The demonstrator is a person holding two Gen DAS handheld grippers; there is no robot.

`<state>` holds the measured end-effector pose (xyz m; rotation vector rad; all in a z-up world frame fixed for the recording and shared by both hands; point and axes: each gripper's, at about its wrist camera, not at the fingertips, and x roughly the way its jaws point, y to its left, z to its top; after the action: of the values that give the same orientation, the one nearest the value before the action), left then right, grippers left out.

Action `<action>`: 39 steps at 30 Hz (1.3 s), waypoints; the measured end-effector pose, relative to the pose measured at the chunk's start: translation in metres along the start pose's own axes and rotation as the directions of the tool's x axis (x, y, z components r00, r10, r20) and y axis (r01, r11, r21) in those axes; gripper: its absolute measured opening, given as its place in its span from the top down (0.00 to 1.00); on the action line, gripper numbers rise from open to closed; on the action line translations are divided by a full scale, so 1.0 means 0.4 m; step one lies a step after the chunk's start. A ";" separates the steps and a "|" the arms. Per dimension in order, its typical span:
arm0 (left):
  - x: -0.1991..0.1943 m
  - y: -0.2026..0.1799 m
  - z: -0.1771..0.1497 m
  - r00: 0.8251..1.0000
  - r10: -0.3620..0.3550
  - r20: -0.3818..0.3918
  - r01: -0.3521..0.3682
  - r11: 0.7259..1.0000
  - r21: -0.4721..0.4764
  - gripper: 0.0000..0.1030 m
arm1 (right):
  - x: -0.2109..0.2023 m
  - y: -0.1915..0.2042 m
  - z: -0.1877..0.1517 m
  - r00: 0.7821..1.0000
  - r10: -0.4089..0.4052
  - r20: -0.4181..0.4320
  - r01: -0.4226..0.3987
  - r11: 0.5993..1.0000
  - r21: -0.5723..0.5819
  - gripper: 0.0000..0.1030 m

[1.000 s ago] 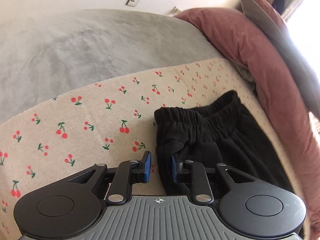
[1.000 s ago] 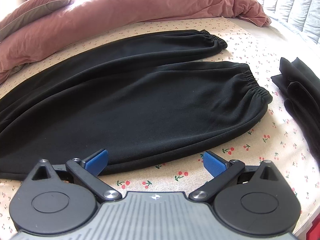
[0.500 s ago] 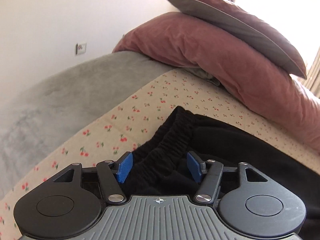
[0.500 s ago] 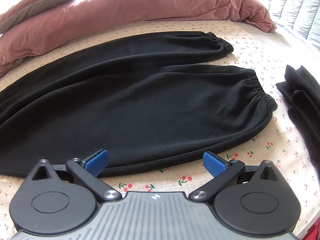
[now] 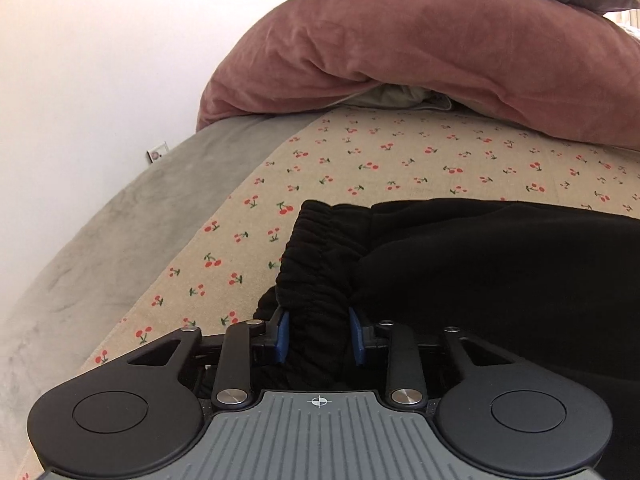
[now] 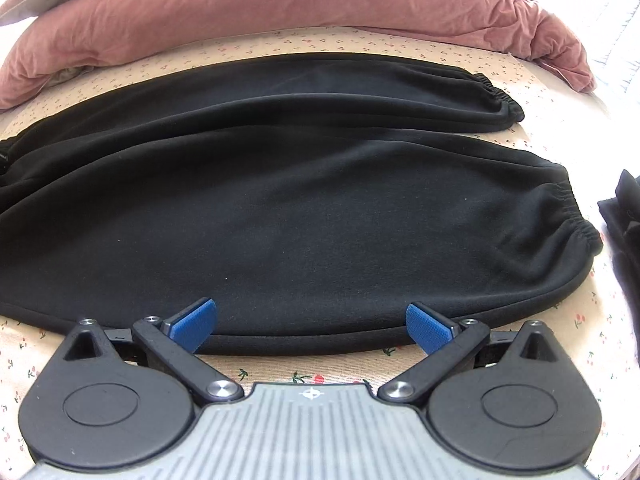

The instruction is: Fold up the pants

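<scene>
Black fleece pants (image 6: 304, 208) lie flat along the bed, on the cherry-print sheet (image 5: 360, 168), with both legs running side by side toward the right in the right wrist view. The elastic cuffs end short of the sheet's right edge, leaving a strip of bare sheet there. A pink duvet (image 6: 280, 4) is bunched along the far edge of the bed, with a narrow band of sheet between it and the far leg.

At the waist end, the left gripper (image 5: 318, 334) has the gathered waistband (image 5: 320, 264) between its blue pads, and its jaws are closing on that fabric; the pads already touch the bunched elastic on both sides. To the left of the waistband the sheet is bare up to a grey blanket (image 5: 100, 248) that covers the bed's edge by the white wall.

The right gripper (image 6: 312, 322) hovers at the near hem of the near leg with its fingers spread wide and nothing between them; the hem runs just in front of the pads.

Another dark garment (image 6: 620, 216) sits near the sheet's right edge, cut off by the frame, so its shape cannot be made out. The waistband's near part is hidden behind the left gripper's body, and the seat of the pants falls outside both views.
</scene>
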<state>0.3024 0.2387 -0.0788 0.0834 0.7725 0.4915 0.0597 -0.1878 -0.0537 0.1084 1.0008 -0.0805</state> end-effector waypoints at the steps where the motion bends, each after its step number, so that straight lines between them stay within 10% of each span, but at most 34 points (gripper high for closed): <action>1: 0.000 -0.009 0.004 1.000 0.018 0.014 -0.018 1.000 0.004 0.77 | -0.001 0.000 -0.001 1.000 0.004 -0.001 -0.004 1.000 -0.001 0.05; 14: 0.048 -0.062 0.033 0.989 0.117 0.091 -0.117 0.993 0.000 0.72 | -0.001 -0.026 -0.008 0.999 -0.039 -0.005 0.039 0.999 0.028 0.05; 22: -0.022 0.081 0.047 0.997 -0.049 0.066 0.058 0.987 -0.151 0.50 | -0.024 -0.071 -0.009 1.000 -0.009 0.022 0.007 0.996 0.085 0.05; 25: -0.068 0.150 0.053 0.995 -0.042 0.093 0.058 0.983 -0.173 0.25 | -0.024 -0.129 0.007 0.998 -0.049 0.027 0.044 0.989 0.141 0.05; 29: -0.093 0.234 0.040 0.994 -0.096 0.054 0.106 0.968 -0.227 0.24 | -0.018 -0.225 0.035 0.995 -0.095 0.023 0.087 0.968 0.234 0.05; 39: -0.188 0.366 -0.130 0.979 -0.177 -0.100 0.097 0.839 -0.535 0.29 | 0.089 -0.516 0.061 0.938 -0.322 -0.131 0.340 0.767 0.544 0.09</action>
<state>0.1630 0.3286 -0.0311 -0.5283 0.7556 0.5629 0.0750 -0.3964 -0.0818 0.4749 0.9926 -0.7089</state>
